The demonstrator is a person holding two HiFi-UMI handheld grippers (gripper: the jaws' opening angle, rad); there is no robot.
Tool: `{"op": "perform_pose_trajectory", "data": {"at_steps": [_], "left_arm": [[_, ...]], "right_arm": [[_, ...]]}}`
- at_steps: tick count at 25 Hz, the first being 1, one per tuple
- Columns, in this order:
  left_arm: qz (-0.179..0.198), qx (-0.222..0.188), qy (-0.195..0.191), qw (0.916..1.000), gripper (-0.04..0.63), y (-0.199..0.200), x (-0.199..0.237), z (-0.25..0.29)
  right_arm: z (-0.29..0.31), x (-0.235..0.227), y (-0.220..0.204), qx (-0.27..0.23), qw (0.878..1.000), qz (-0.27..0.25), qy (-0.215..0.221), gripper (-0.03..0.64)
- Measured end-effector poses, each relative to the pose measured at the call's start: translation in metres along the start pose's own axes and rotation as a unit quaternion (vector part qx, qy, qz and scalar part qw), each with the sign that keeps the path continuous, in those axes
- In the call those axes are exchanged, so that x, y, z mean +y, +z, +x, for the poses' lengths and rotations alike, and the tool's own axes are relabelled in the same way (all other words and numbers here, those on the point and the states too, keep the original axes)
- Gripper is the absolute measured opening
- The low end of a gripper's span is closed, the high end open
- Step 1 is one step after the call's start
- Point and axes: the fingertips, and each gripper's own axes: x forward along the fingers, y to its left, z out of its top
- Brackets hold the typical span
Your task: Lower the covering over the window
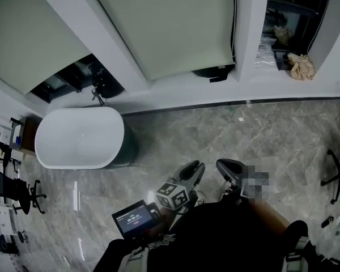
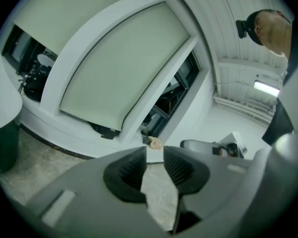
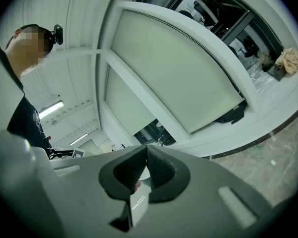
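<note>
Closest in, low in the head view, a small lit screen (image 1: 134,216) sits by the person's dark clothing, and right ahead of it the left gripper (image 1: 191,171) carries its marker cube (image 1: 173,196). Its own view tells it clearly: jaws parted, only grey floor showing through the gap, so it's released and empty. Beside it, the right gripper (image 1: 229,168) is clenched, pads meeting at the tips in its own view, gripping nothing that I can make out. Both hang above the marbled grey floor (image 1: 272,129), well apart from the wall. Further out on the left, a white bathtub (image 1: 79,137) stands on that floor, just in front of the white sill (image 1: 260,81). An office chair (image 1: 339,171) pokes in at the right edge. Now the wall itself, with three window bays. The middle blind (image 1: 164,24), pale green, is down almost to the sill. A thin cord (image 1: 235,21) hangs along its right side, and there's a dark object below its lower right corner that I can't identify. The left blind (image 1: 20,33) stops higher, leaving a dark strip of window open beneath it. The right bay (image 1: 294,16) stands uncovered and dark, and a crumpled beige cloth (image 1: 301,67) lies on the sill there. Both grippers are well apart from the blinds and the cord.
</note>
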Motion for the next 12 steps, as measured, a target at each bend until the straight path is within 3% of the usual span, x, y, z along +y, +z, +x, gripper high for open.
{"op": "perform_pose_trajectory", "data": {"at_steps": [12], "left_arm": [[0.03, 0.004, -0.034, 0.999, 0.104, -0.011, 0.005, -0.041]], "right_arm": [[0.009, 0.04, -0.035, -0.032, 0.999, -0.005, -0.008, 0.006]]}}
